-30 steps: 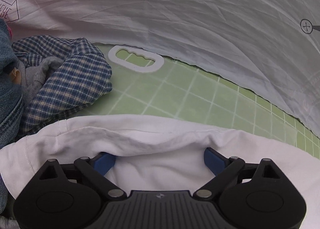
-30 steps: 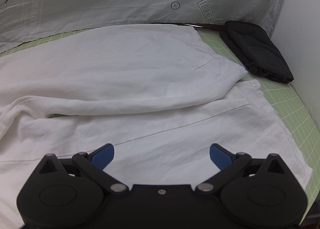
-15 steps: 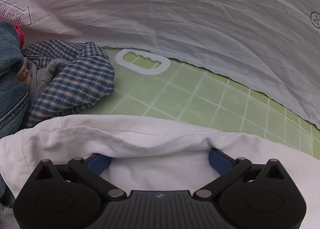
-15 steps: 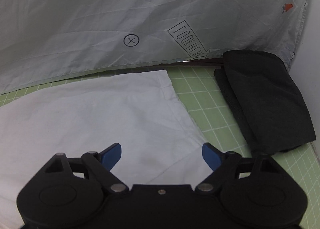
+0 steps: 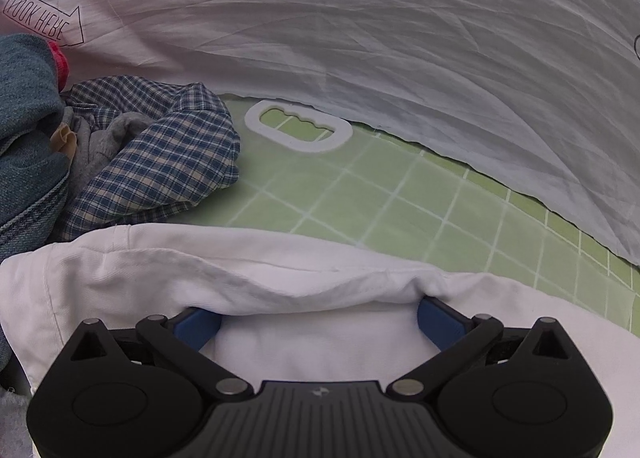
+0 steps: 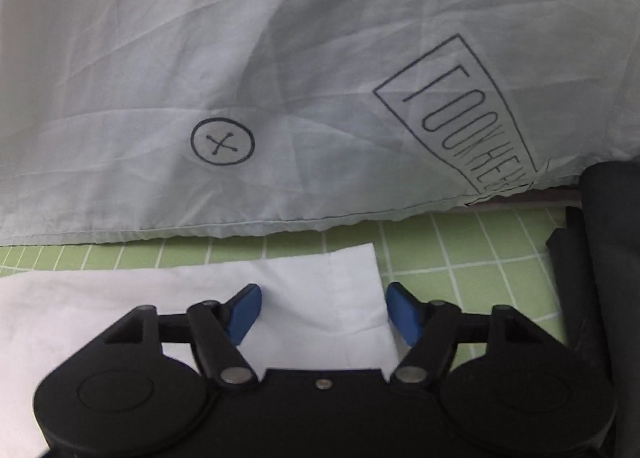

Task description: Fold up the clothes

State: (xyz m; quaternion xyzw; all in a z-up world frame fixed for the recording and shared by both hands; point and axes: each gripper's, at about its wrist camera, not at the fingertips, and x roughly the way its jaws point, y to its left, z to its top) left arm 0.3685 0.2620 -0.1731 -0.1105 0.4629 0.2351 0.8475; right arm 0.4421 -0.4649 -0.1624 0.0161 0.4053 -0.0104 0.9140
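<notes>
1. In the left wrist view, the left hand-held gripper (image 5: 318,320) stands with its blue fingers (image 5: 198,328) spread wide. A raised fold of the white garment (image 5: 280,282) lies across the finger tips and hides them, so whether they touch the cloth cannot be told.
2. In the right wrist view, the right hand-held gripper (image 6: 324,312) also has its jaws wide apart, one blue pad to each side of a corner of the white garment (image 6: 316,298). Nothing is pinched between them.
3. The white garment lies on the green gridded mat (image 5: 400,214) that covers the counter; its far edge in the right view stops just short of the hanging sheet.
4. Left of the garment in the left view sits a heap of clothes: a blue checked shirt (image 5: 168,170), a grey piece (image 5: 112,138) tucked in it, and denim (image 5: 28,130) at the frame's edge.
5. Beyond the shirt, a white oval ring with a wavy inner edge (image 5: 298,130) lies flat on the mat, apart from the shirt.
6. To the right in the right view, a folded black garment (image 6: 600,266) rests on the mat, apart from the white corner.
7. Farthest back, a pale crumpled sheet (image 6: 280,78) hangs down to the mat, printed with a circled cross (image 6: 222,141) and a boxed "LOOK HERE" arrow (image 6: 460,110).
</notes>
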